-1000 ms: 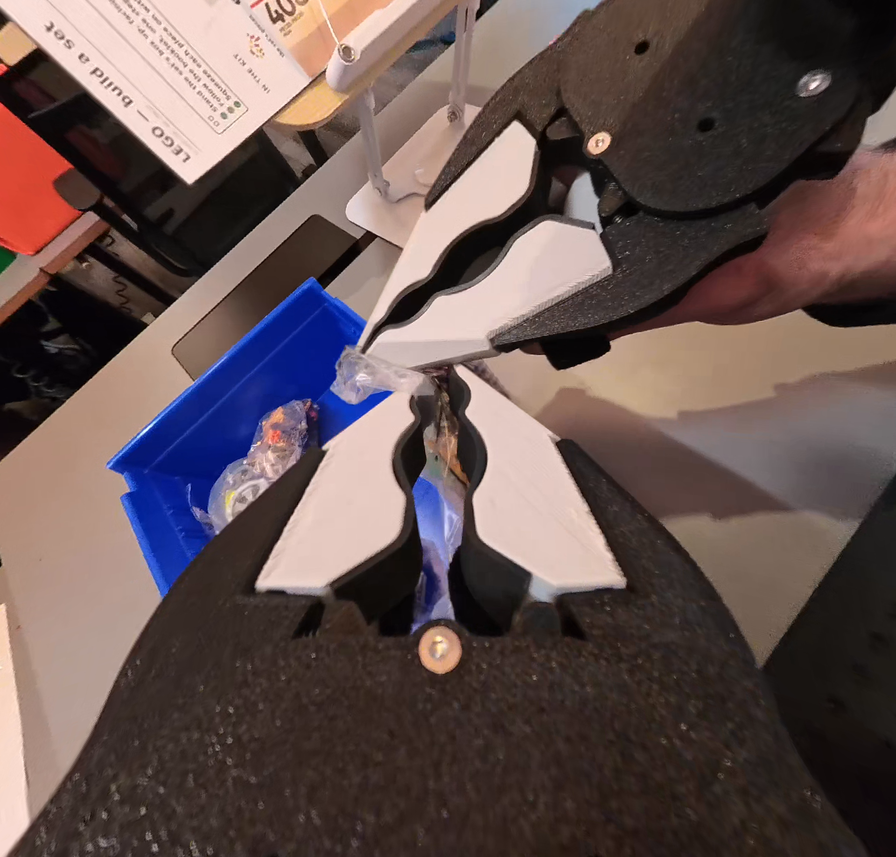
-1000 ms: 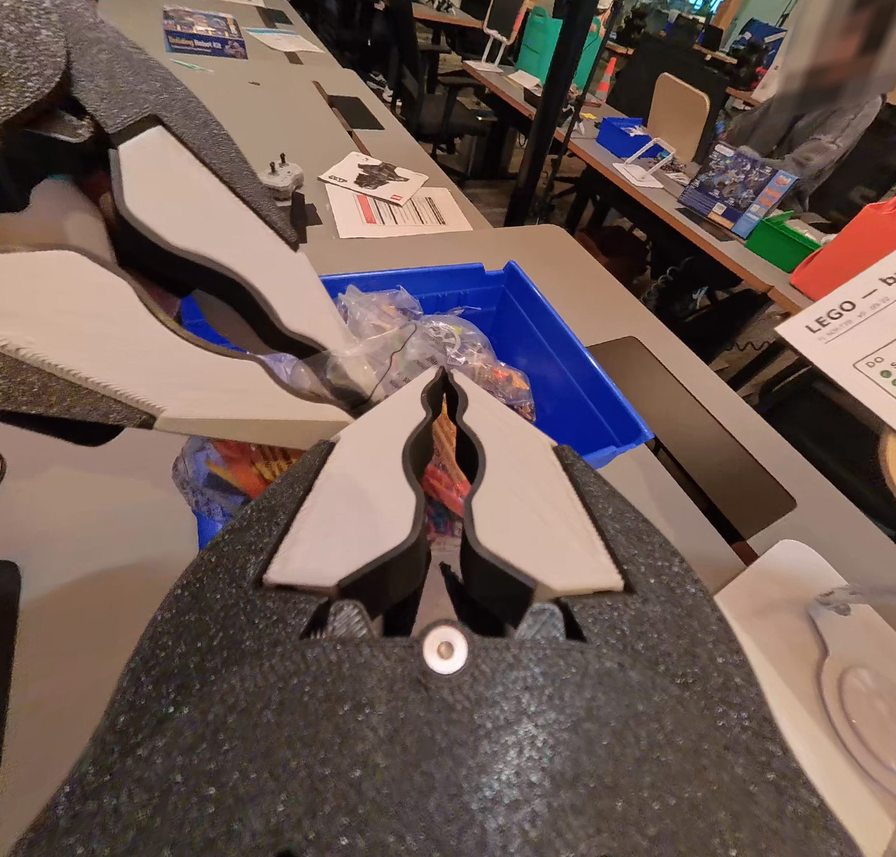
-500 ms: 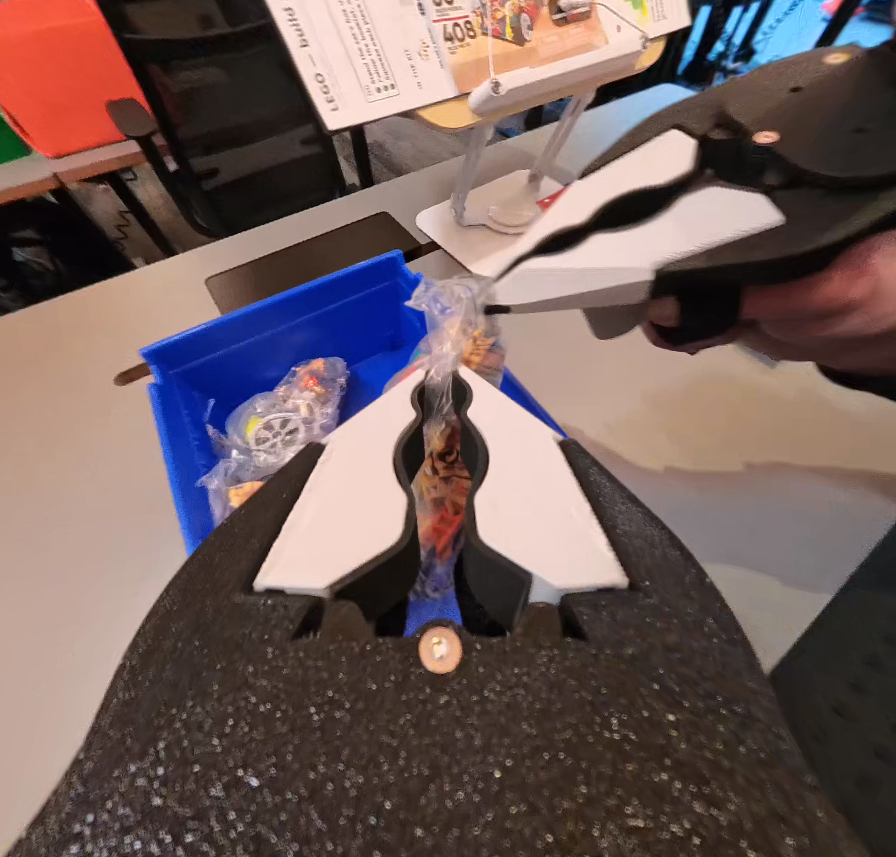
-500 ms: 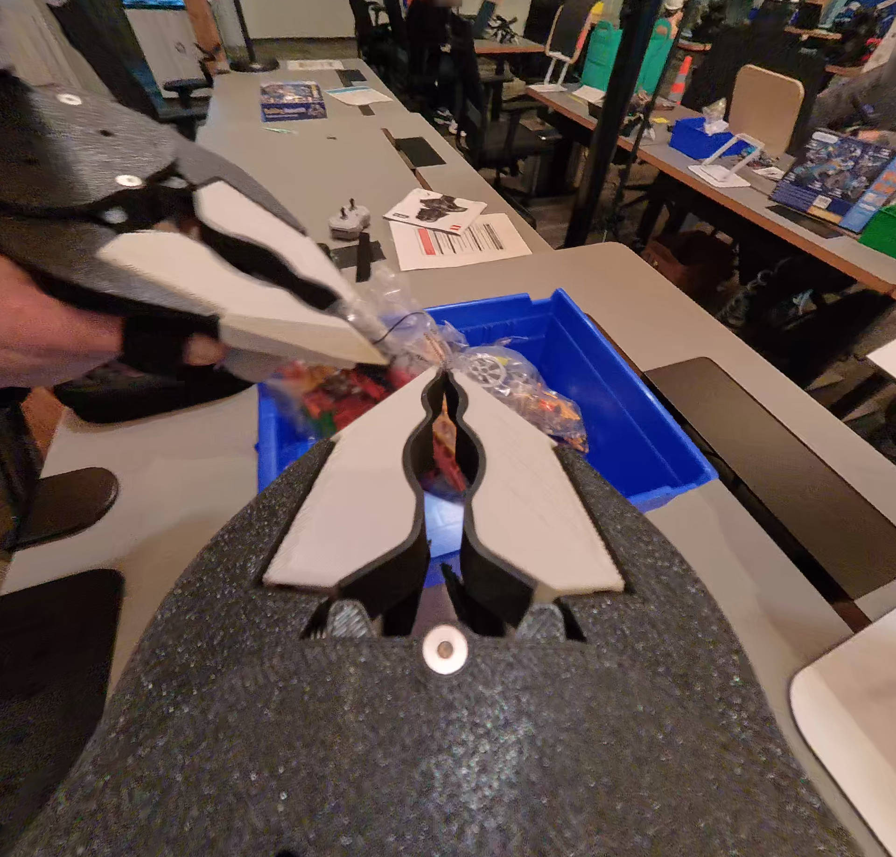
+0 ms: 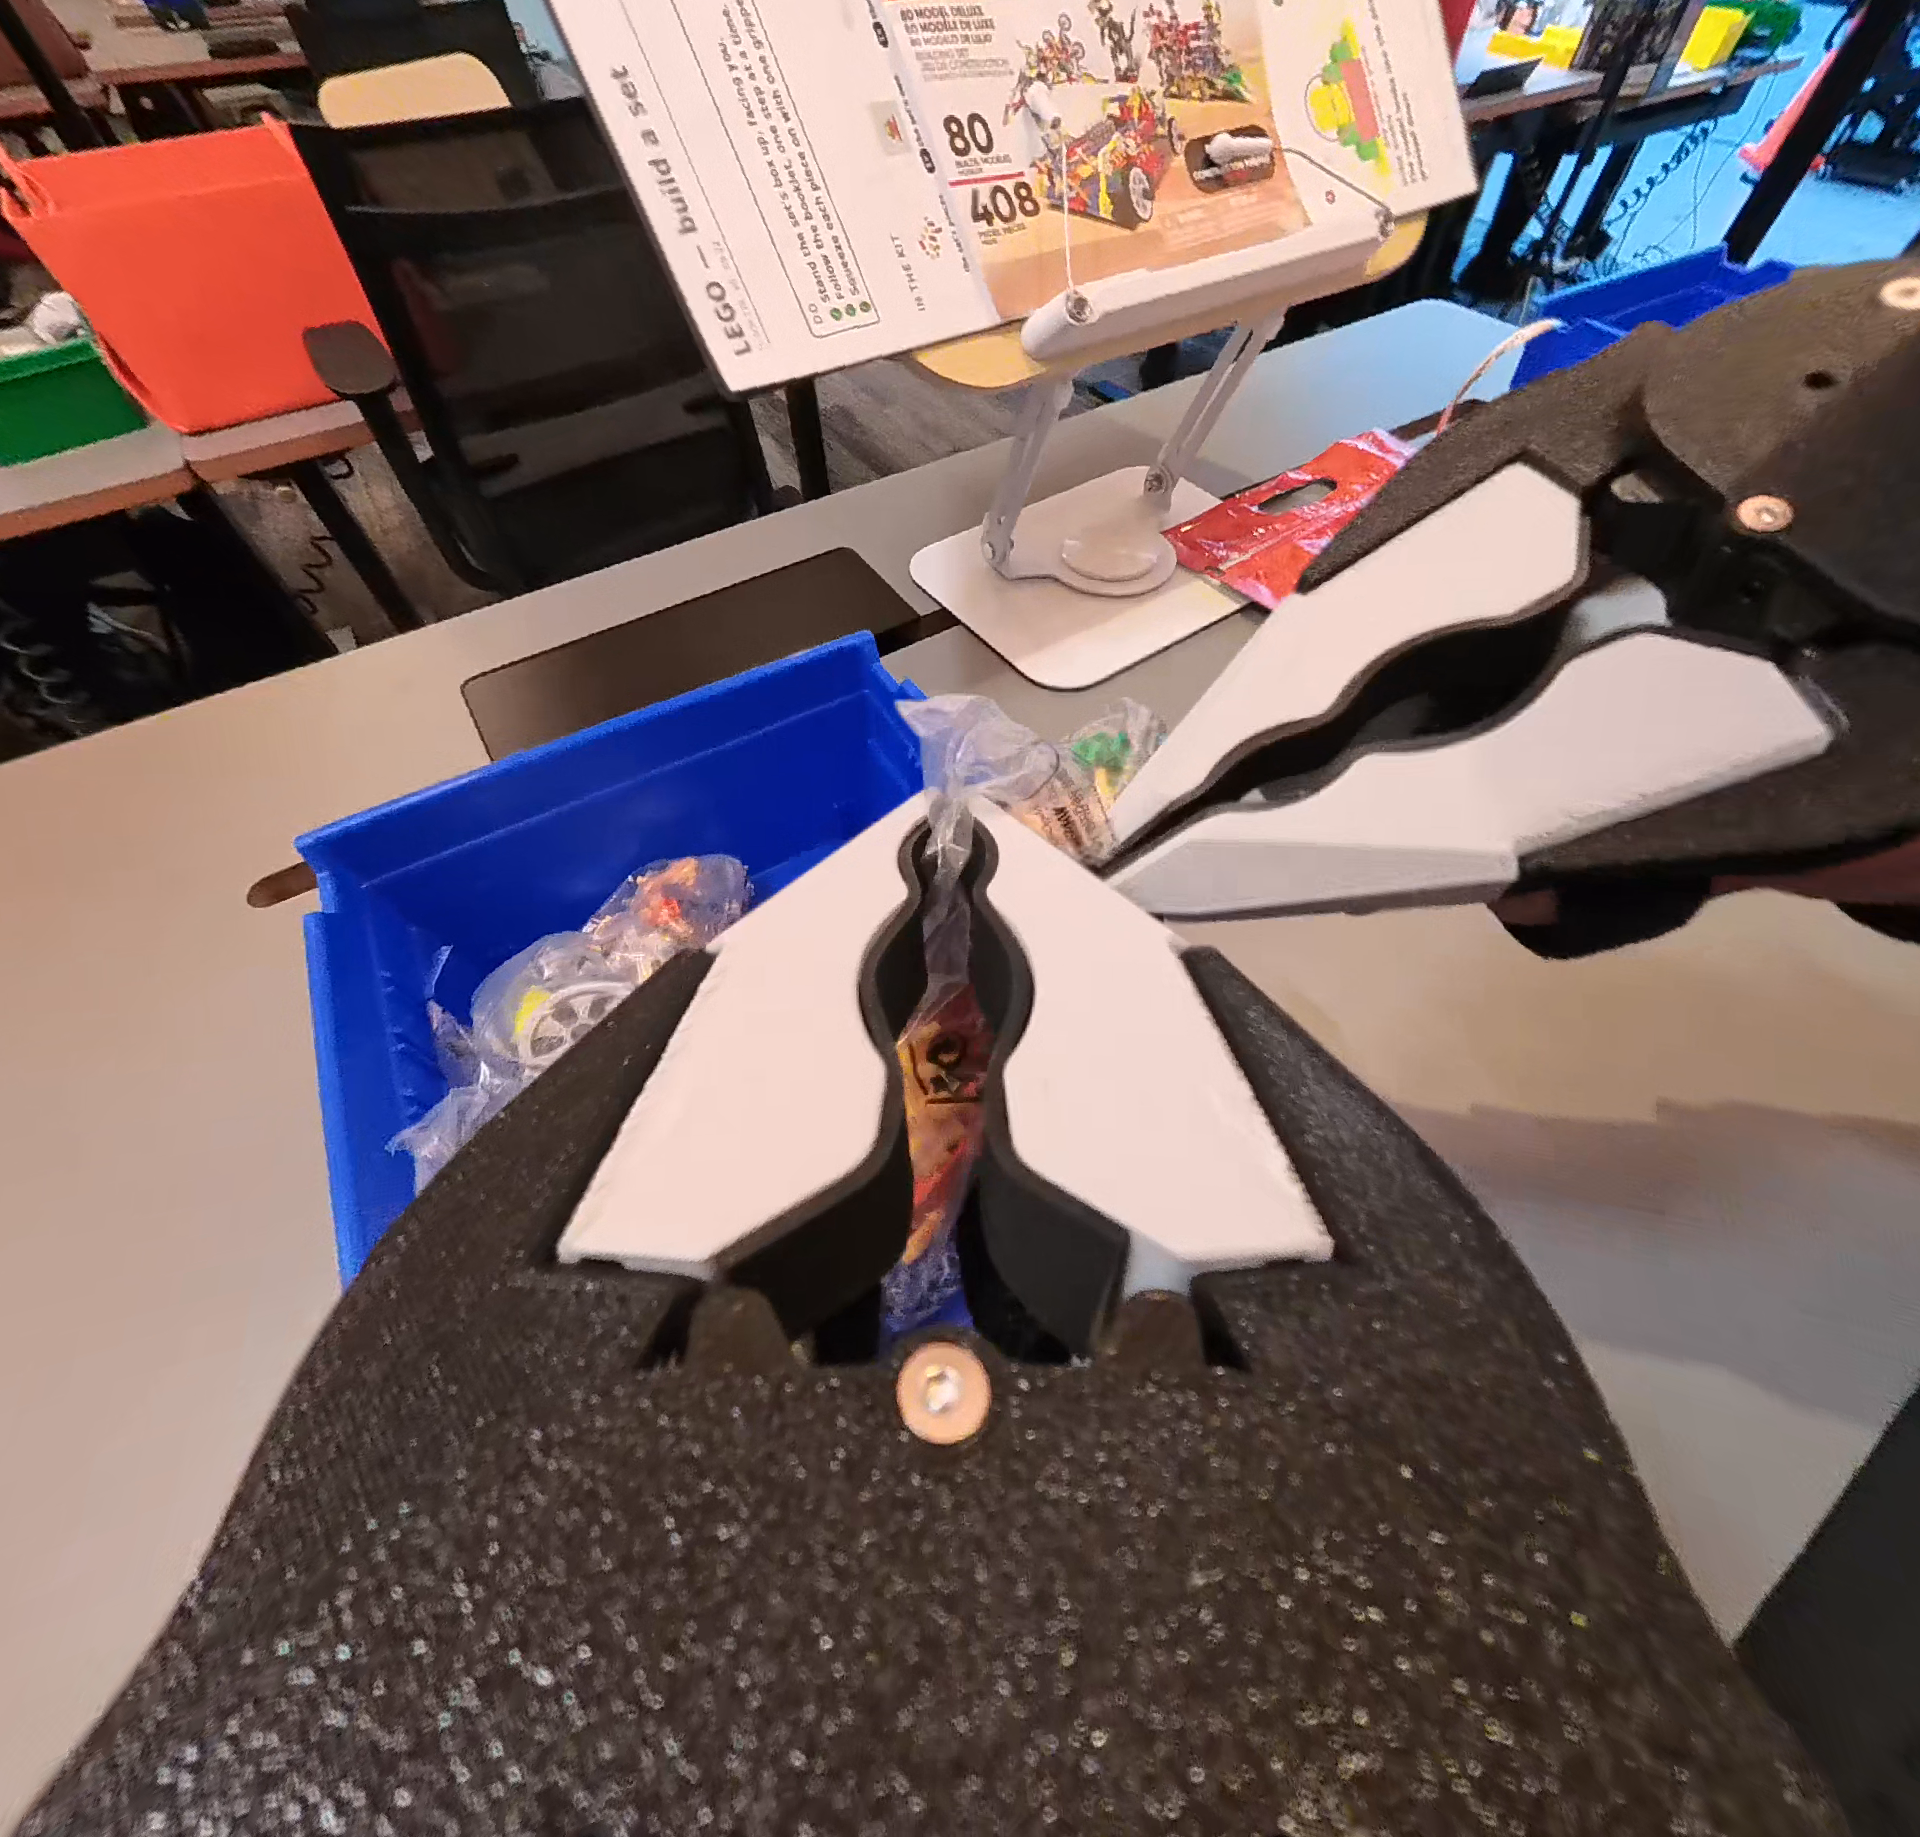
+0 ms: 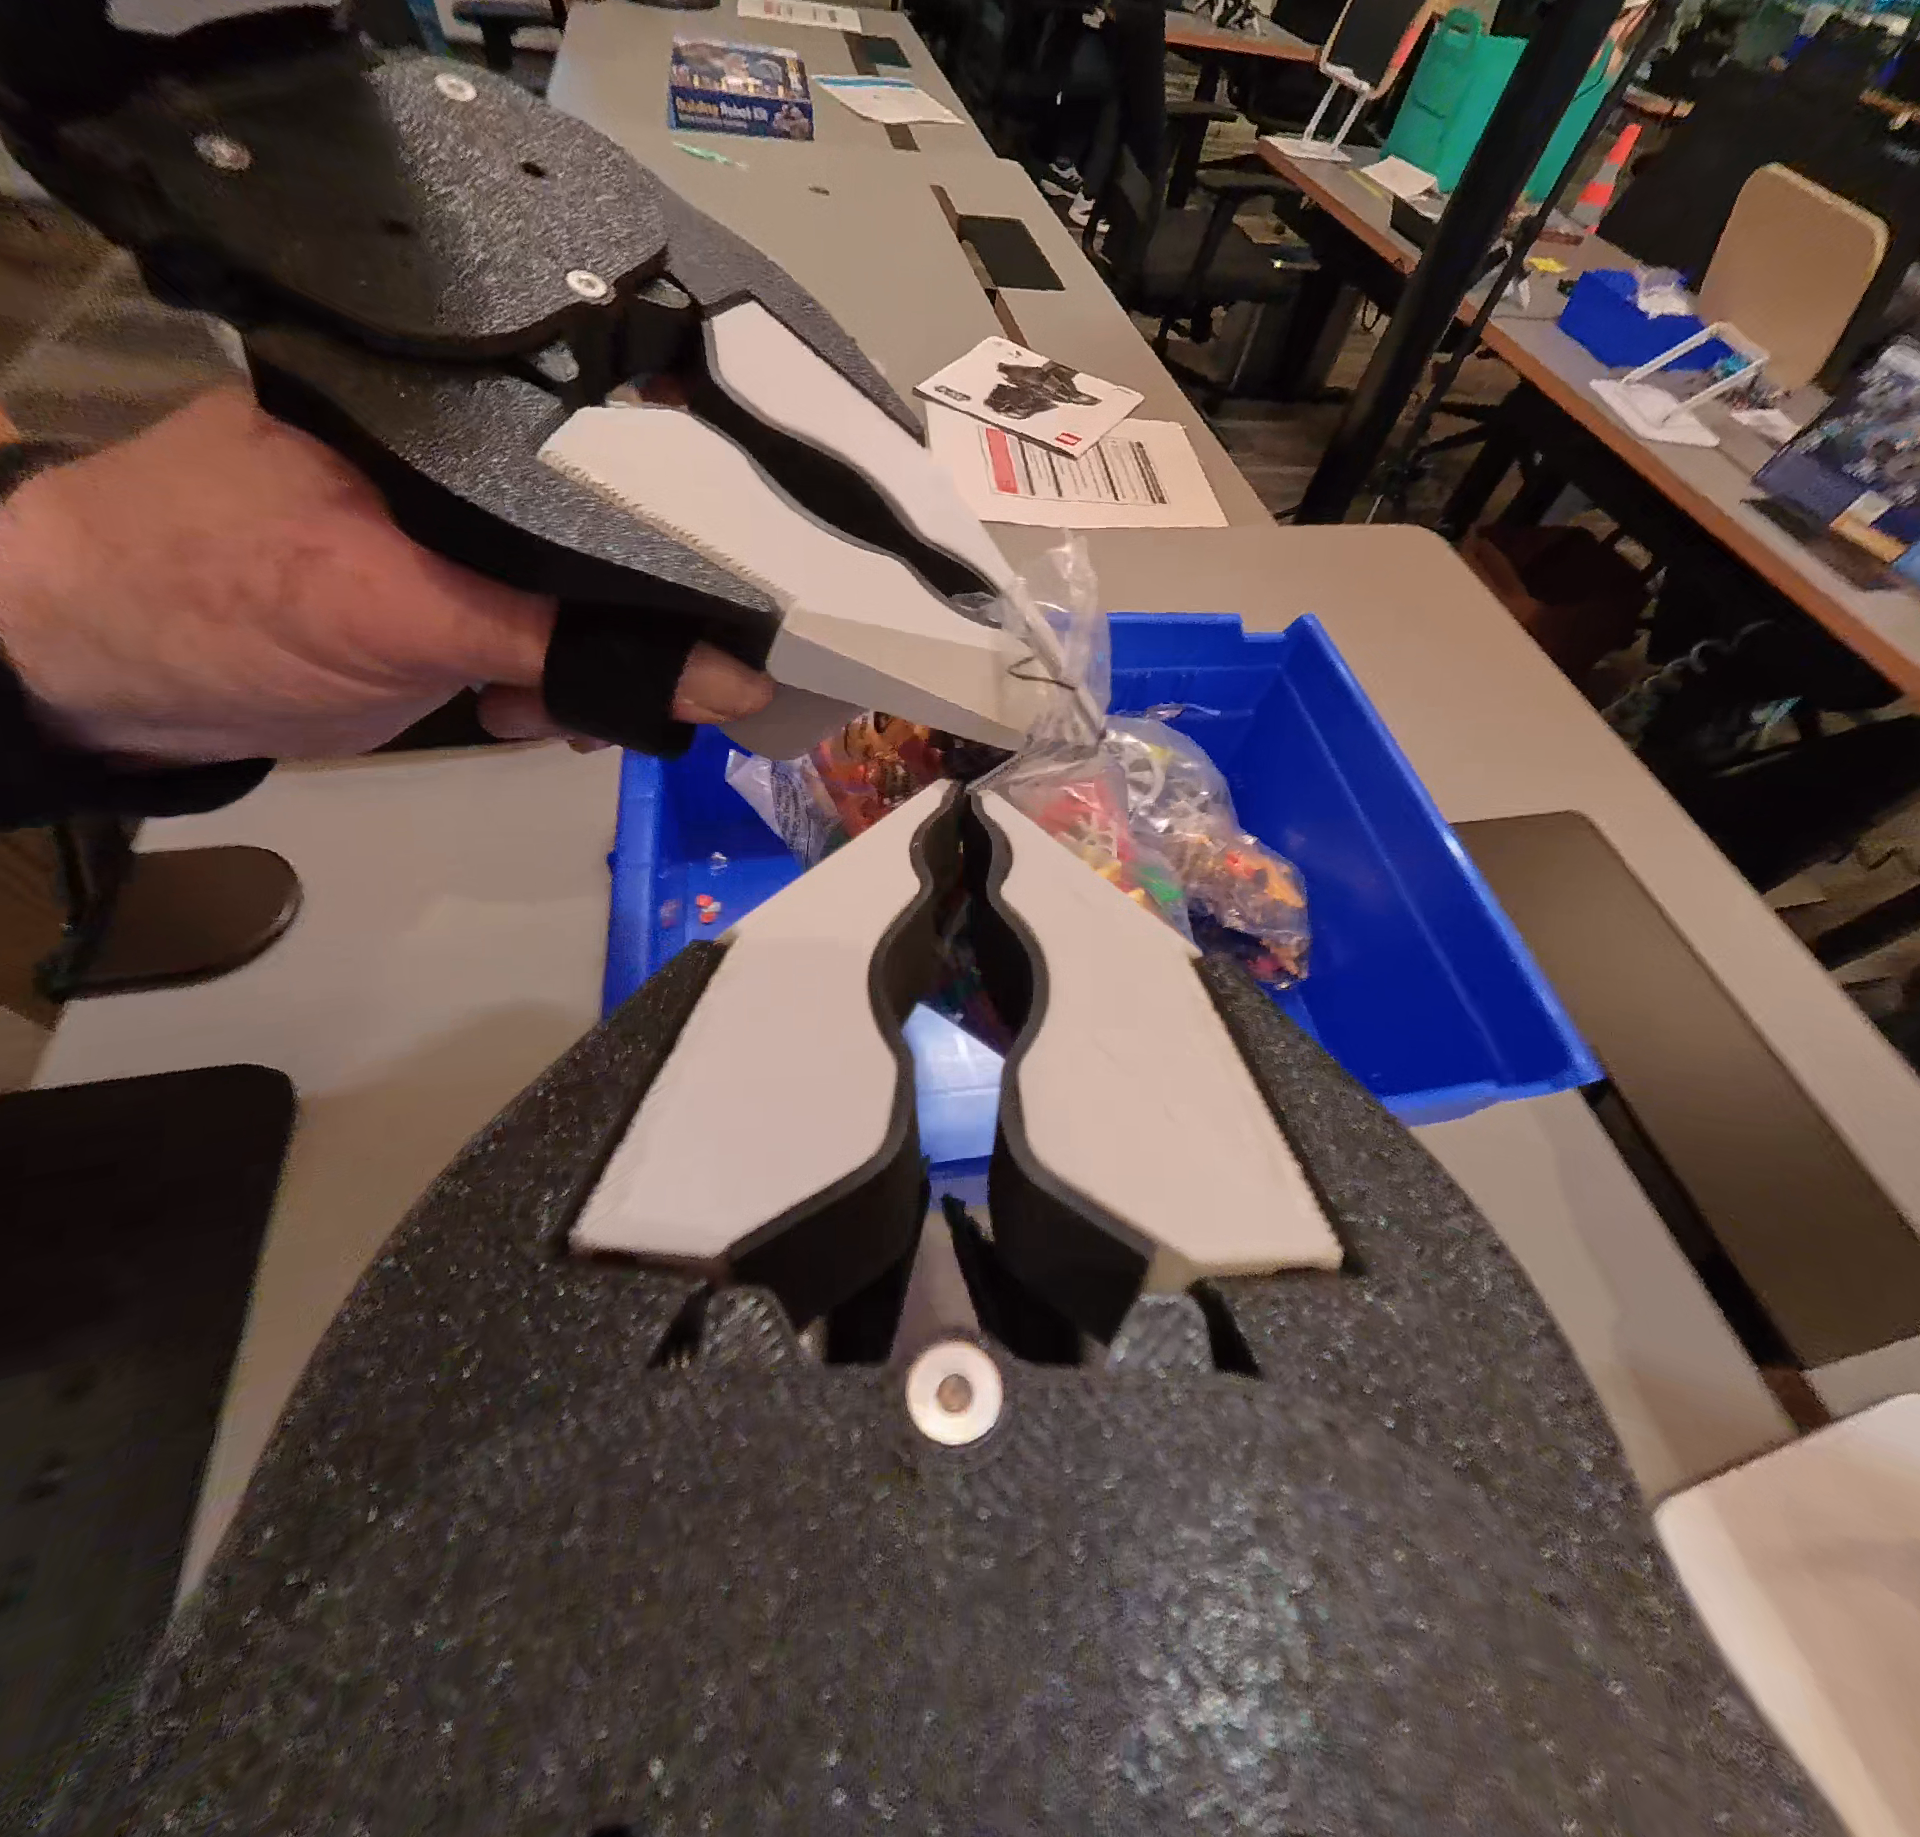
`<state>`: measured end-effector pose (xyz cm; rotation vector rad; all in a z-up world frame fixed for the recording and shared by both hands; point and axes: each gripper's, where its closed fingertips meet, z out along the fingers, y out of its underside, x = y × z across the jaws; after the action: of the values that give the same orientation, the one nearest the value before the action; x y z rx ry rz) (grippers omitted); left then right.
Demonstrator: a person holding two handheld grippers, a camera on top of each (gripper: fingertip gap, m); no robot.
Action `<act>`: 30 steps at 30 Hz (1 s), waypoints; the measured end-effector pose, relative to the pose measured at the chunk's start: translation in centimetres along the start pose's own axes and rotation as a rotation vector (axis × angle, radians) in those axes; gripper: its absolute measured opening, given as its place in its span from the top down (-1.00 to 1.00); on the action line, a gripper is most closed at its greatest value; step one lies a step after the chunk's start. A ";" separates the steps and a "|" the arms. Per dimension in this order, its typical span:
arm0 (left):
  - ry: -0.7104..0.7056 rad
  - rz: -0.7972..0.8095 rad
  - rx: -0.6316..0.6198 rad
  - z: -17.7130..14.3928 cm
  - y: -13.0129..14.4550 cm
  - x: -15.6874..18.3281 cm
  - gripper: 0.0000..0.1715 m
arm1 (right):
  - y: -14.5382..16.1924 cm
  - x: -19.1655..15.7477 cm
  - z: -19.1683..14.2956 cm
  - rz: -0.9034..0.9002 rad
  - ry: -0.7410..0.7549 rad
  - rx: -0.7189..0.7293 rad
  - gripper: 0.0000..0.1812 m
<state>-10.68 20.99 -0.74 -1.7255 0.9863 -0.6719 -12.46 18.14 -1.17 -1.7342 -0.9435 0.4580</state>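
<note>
While the left gripper (image 5: pixel 951 831) pinches the crumpled neck of a clear plastic bag (image 5: pixel 940 1049) of coloured toy parts, the bag hangs long-axis downward over the blue bin (image 5: pixel 582 831) at centre frame. The right gripper (image 6: pixel 961 800), fingers drawn together, nips the same bag's corner just beside the left's tips. A second parts bag (image 5: pixel 582 977) lies in the bin. Printed sheets and a toy-set box (image 5: pixel 1101 114) on a white stand (image 5: pixel 1070 582), upper centre, carry writing; a white tag on the left gripper, upper left of the right wrist view, too.

A white stand (image 5: pixel 1081 582) holds a box (image 5: pixel 1049 114). A red bag (image 5: pixel 1268 530) lies beside it. Papers (image 6: pixel 1081 457) lie behind the blue bin (image 6: pixel 1455 956).
</note>
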 end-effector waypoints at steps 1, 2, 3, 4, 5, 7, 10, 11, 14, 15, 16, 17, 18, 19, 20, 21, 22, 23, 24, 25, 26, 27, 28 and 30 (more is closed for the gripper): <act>-0.013 -0.005 0.004 0.2 -0.2 -0.2 1.00 | -0.2 0.1 0.1 -0.026 0.014 -0.006 1.00; -0.033 -0.008 0.009 0.3 -0.4 -0.4 1.00 | -0.3 0.3 0.2 -0.047 0.033 -0.010 1.00; -0.040 -0.039 0.023 0.3 -0.6 -0.7 1.00 | -0.5 0.5 0.3 -0.069 0.057 -0.009 1.00; -0.036 -0.089 0.043 0.2 -0.9 -0.9 1.00 | -0.8 0.6 0.3 -0.083 0.081 -0.005 1.00; -0.041 -0.117 0.059 0.2 -1.1 -1.1 1.00 | -1.0 0.8 0.2 -0.100 0.107 -0.006 1.00; -0.054 -0.053 0.063 0.1 -1.3 -0.8 1.00 | -1.3 1.0 -0.1 -0.131 0.159 -0.004 1.00; -0.049 -0.049 0.066 -0.7 -2.1 -1.0 1.00 | -1.8 2.0 -1.2 -0.101 0.271 0.056 1.00; -0.063 -0.014 0.044 -0.9 -2.1 -1.1 1.00 | -2.0 2.2 -1.8 -0.093 0.285 0.083 0.91; -0.039 -0.012 0.043 -1.2 -2.5 -0.4 1.00 | -2.2 2.1 -2.4 -0.079 0.251 0.093 0.44; -0.024 -0.010 0.044 -1.2 -2.7 -0.1 1.00 | -2.3 2.4 -2.5 -0.098 0.257 0.093 0.41; -0.019 0.003 0.039 -1.3 -2.8 0.1 1.00 | -2.3 2.8 -2.5 -0.099 0.261 0.093 0.39; -0.001 0.018 0.037 -1.3 -2.9 0.6 1.00 | -2.4 3.1 -2.4 -0.099 0.254 0.090 0.35; 0.033 0.028 0.039 -1.3 -3.1 1.3 1.00 | -2.6 3.4 -2.4 -0.122 0.251 0.092 0.41; 0.041 0.034 0.036 -1.3 -3.2 1.7 1.00 | -2.6 3.6 -2.3 -0.146 0.245 0.087 0.52; 0.060 0.045 0.032 -1.3 -3.3 2.3 1.00 | -2.4 3.8 -2.0 -0.156 0.230 0.074 0.58; 0.063 0.055 0.020 -1.2 -3.3 2.6 1.00 | -2.3 3.8 -1.8 -0.158 0.208 0.075 0.69; 0.054 0.079 0.014 -1.2 -3.4 2.6 1.00 | -2.3 3.5 -1.7 -0.154 0.186 0.079 0.77; 0.061 0.077 0.007 -1.2 -3.4 2.6 1.00 | -2.3 3.3 -1.7 -0.152 0.181 0.078 0.84; 0.074 0.066 0.015 -1.2 -3.6 2.7 1.00 | -2.5 3.2 -1.7 -0.162 0.191 0.083 0.90; 0.079 0.061 0.023 -1.3 -3.8 2.7 1.00 | -2.6 3.1 -1.7 -0.166 0.195 0.087 0.99; 0.074 0.071 0.018 -1.3 -3.7 2.6 1.00 | -2.6 3.0 -1.6 -0.144 0.181 0.090 1.00; 0.075 0.075 0.017 -1.4 -3.7 2.6 1.00 | -2.5 3.0 -1.6 -0.119 0.157 0.096 0.99; 0.085 0.062 0.021 -1.4 -3.6 2.7 1.00 | -2.4 3.0 -1.7 -0.111 0.145 0.097 0.99; 0.104 0.040 0.027 -1.6 -3.5 2.9 1.00 | -2.4 3.2 -1.9 -0.110 0.135 0.094 0.98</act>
<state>-9.37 18.33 3.09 -1.6566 1.0757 -0.7519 -10.10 19.73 2.17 -1.5983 -0.9009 0.3046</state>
